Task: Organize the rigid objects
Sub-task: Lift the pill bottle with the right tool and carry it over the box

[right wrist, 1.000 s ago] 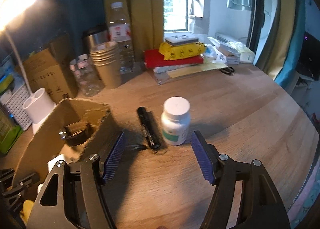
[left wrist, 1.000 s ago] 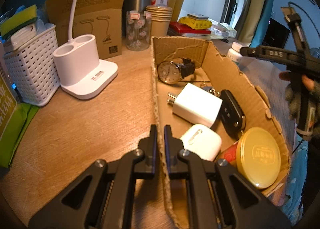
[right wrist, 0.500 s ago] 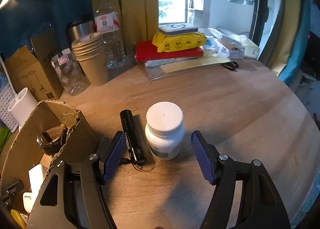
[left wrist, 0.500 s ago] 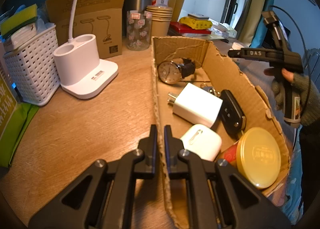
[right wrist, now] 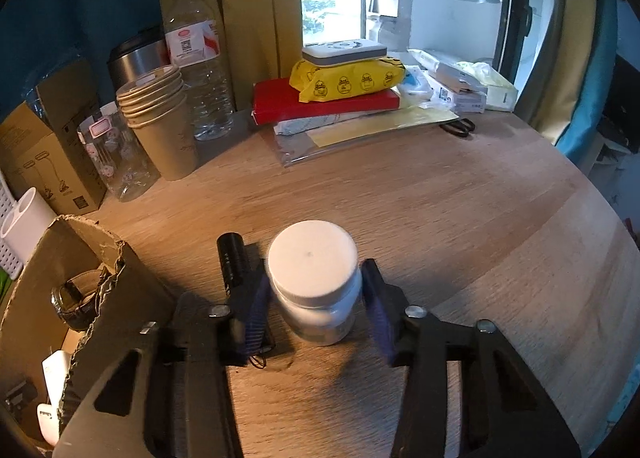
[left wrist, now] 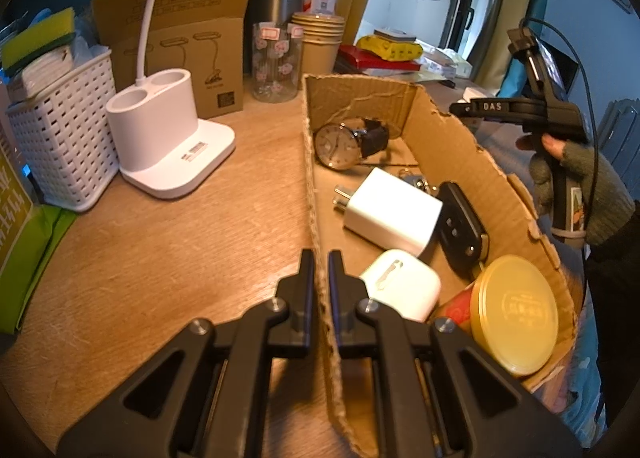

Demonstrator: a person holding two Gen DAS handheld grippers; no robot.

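Since half a second ago the right gripper point(right wrist: 314, 308) has come forward and narrowed around the white pill bottle point(right wrist: 314, 278), which now stands upright between its blue-padded fingers point(right wrist: 254, 312); the pads sit just beside the bottle's sides, but motion blur hides whether they touch it. The bottle stands on the wooden table point(right wrist: 460, 218), with a black flashlight point(right wrist: 232, 260) lying just to its left, partly behind the left finger. Left of that rises the torn corner of the cardboard box point(left wrist: 440, 138). The left gripper point(left wrist: 321, 278) is clamped on the box's near wall, one finger outside and one inside. The box holds a wristwatch point(left wrist: 344, 140) at the far end, then a white charger plug point(left wrist: 390, 214), a car key fob point(left wrist: 460, 226), a white earbud case point(left wrist: 400, 286) and a gold-lidded tin point(left wrist: 514, 314) in the near corner. To the bottle's right and front, bare tabletop runs to the rounded edge.
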